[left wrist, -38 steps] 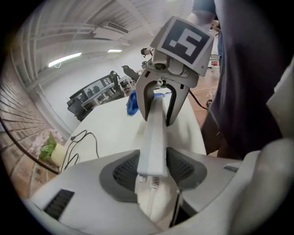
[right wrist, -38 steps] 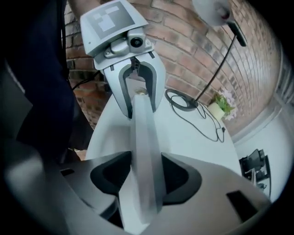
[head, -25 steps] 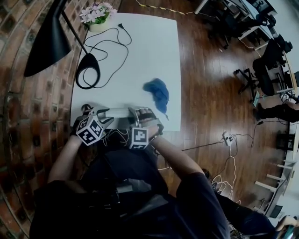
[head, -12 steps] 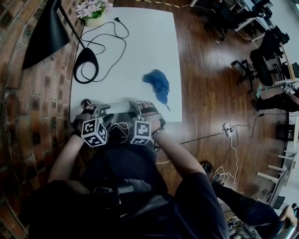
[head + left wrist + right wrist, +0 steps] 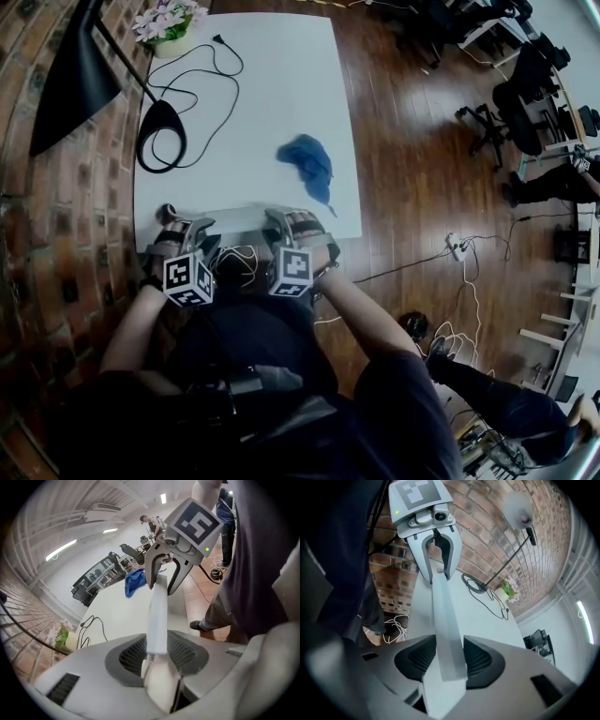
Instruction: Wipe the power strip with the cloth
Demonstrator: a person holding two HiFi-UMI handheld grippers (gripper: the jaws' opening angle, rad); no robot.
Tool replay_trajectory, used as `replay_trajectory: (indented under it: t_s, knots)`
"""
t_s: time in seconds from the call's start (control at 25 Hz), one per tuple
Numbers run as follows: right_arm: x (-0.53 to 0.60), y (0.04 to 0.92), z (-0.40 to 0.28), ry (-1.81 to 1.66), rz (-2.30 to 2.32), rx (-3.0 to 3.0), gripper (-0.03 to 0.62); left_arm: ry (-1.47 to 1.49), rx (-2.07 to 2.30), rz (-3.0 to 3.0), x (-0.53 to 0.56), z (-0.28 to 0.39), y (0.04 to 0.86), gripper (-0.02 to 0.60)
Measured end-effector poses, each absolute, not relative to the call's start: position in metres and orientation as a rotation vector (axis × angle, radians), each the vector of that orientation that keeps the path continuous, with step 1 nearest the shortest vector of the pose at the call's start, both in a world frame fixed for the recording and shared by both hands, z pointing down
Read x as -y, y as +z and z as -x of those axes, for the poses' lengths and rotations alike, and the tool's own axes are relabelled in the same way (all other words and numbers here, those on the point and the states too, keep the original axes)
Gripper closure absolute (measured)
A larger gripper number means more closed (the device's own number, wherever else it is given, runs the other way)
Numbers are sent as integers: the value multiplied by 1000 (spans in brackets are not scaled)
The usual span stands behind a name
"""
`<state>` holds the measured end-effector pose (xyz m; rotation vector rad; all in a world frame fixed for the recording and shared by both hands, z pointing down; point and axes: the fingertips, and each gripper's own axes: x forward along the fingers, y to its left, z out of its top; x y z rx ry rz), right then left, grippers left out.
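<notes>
1. Here, a brick wall [image 5: 56, 234] runs along the outer side of the left claw [image 5: 192, 230]. A wooden floor [image 5: 422, 187] spreads away past the outer side of the right claw [image 5: 281, 223].
2. A white desk [image 5: 281, 94] stretches ahead of both claws, which sit side by side at its near edge.
3. A black lamp [image 5: 75, 80] leans in beyond the left claw. Its looped base [image 5: 161, 136] rests on the desk ahead of that claw, well apart from it.
4. The power strip [image 5: 239, 214], long and pale, spans the gap from one claw to the other along the desk's near edge. No view shows whether it touches the desk.
5. The left claw's jaws have just been closing. In its own view they pinch one end of the power strip, which runs straight out to the right claw.
6. The right claw's jaws have also just been closing. They pinch the other end of the strip, with the dark pads on either side of it.
7. The blue cloth [image 5: 305, 159] lies crumpled on the desk ahead of the right claw. It is apart from the strip and neither claw touches it.
8. A black cable [image 5: 202, 84] loops over the desk far ahead of the left claw, beyond the lamp base.
9. A pot of pale flowers [image 5: 169, 28] stands at the desk corner farthest from the left claw.
</notes>
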<state>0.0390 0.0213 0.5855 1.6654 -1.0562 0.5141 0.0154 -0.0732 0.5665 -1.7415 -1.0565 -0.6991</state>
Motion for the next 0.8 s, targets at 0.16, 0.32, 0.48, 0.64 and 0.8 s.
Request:
replay_trajectory:
  t_s: [0.16,0.32,0.48,0.64,0.8]
  knots:
    - [-19,578,-31,337,-1635,991,427,-699,995,1804,72,-12,559,421]
    - [-15,578,-20,266,-1583,952,431,-830,1070,2104,78,-4,559,414]
    - [-16,581,-13,252,-1569,952,434,-1332,1220,2700,82,-15,535,420]
    - [-15,580,-10,239,-1581,952,433,-1361,1125,2583,81,-23,548,579]
    - [-16,582,-8,226,-1591,939,434,-1260,1072,2479,80,-19,556,575]
